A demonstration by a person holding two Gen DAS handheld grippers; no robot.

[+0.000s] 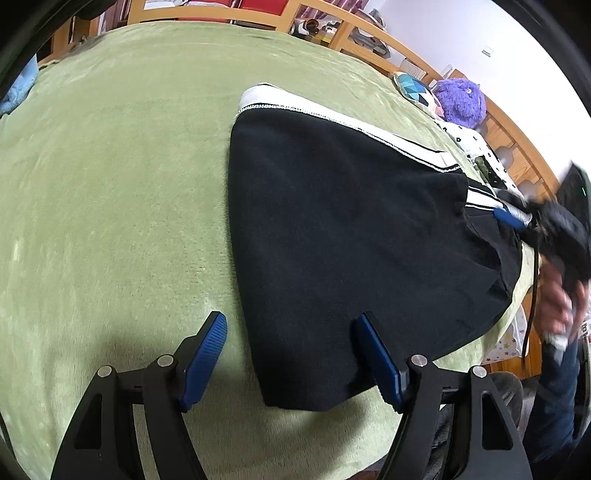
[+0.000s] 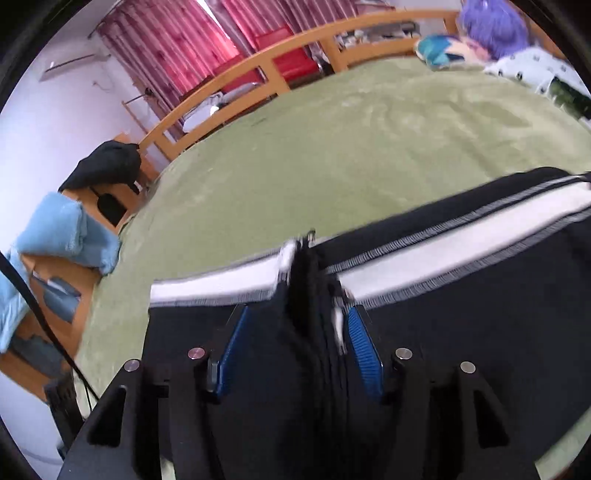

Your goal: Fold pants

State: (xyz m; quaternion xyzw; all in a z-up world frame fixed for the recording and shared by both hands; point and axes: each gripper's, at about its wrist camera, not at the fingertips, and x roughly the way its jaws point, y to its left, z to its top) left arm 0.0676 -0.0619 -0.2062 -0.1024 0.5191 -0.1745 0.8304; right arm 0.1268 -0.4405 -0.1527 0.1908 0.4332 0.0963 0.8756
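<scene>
Black pants [image 1: 351, 236] with a white side stripe [image 1: 332, 118] lie folded on the green blanket [image 1: 110, 184]. My left gripper [image 1: 291, 325] is open and empty, its blue pads above the near edge of the pants. My right gripper [image 1: 517, 218] shows at the far right of the left wrist view, at the pants' bunched end. In the right wrist view my right gripper [image 2: 295, 317] has its jaws apart around bunched black fabric [image 2: 314, 295] of the pants, with the white stripe [image 2: 443, 258] just beyond. The image is blurred.
A wooden bed frame [image 1: 369, 33] borders the blanket. A purple plush toy [image 1: 461, 99] and a patterned pillow [image 1: 413, 86] sit at the far corner. A blue towel [image 2: 66, 232] and a black garment [image 2: 107, 166] lie off the bed. Red curtains [image 2: 184, 44] hang behind.
</scene>
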